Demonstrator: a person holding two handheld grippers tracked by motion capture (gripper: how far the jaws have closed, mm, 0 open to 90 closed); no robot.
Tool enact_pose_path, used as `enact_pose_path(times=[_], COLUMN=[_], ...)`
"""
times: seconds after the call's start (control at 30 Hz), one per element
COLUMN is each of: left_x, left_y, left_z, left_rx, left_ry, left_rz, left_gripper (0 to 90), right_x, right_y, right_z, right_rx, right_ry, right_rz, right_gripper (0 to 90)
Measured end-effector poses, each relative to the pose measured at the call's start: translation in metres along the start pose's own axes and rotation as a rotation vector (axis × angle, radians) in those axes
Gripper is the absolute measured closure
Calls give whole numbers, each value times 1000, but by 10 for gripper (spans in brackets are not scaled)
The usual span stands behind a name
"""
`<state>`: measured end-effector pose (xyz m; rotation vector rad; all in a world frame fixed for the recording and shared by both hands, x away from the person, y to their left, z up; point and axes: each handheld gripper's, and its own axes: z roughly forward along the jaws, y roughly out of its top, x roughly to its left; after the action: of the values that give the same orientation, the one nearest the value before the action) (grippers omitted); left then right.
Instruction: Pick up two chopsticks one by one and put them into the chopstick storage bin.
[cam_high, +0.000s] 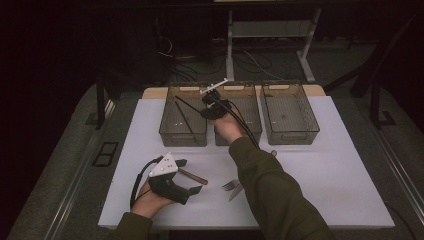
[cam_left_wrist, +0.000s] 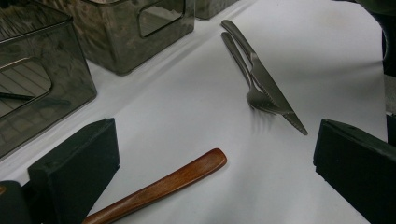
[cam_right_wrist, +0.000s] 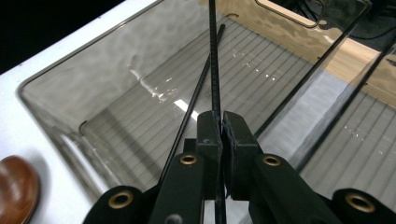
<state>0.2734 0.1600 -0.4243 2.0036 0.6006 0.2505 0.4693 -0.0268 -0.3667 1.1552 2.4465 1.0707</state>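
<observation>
The black chopstick sits clamped between the jaws of our right gripper, which are closed tight on it; the stick runs up past the jaws toward the top of the right gripper view. In the high view that gripper is near the upper centre of the frame, raised over the left bin of a row of three, with the stick slanting toward the upper left above the bin's mouth. We judge it is held there to be dropped in, since a second black chopstick already lies on that bin's ribbed floor.

Our left gripper rests low in the lower left of the frame, jaws wide apart and empty. A wooden-handled utensil lies between them on the white mat, perhaps our next pick.

Further out, toward the upper right of the left gripper view, a fork and a serrated knife lie crossed, touching. The middle bin and right bin look empty, likely reserved for other kinds of cutlery.
</observation>
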Motion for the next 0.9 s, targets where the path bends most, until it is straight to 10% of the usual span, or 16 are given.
enact_pose_path(times=[0.53,0.9], left_x=[0,1], left_y=[1,1], left_z=[0,-2], left_rx=[-1,2], left_ry=[-8,-7], left_rz=[-3,2], left_gripper=[0,0], right_x=[18,14], right_y=[14,14], right_z=[34,18], right_rx=[61,9], right_ry=[5,68], right_rz=[-1,-4], right_gripper=[836,588])
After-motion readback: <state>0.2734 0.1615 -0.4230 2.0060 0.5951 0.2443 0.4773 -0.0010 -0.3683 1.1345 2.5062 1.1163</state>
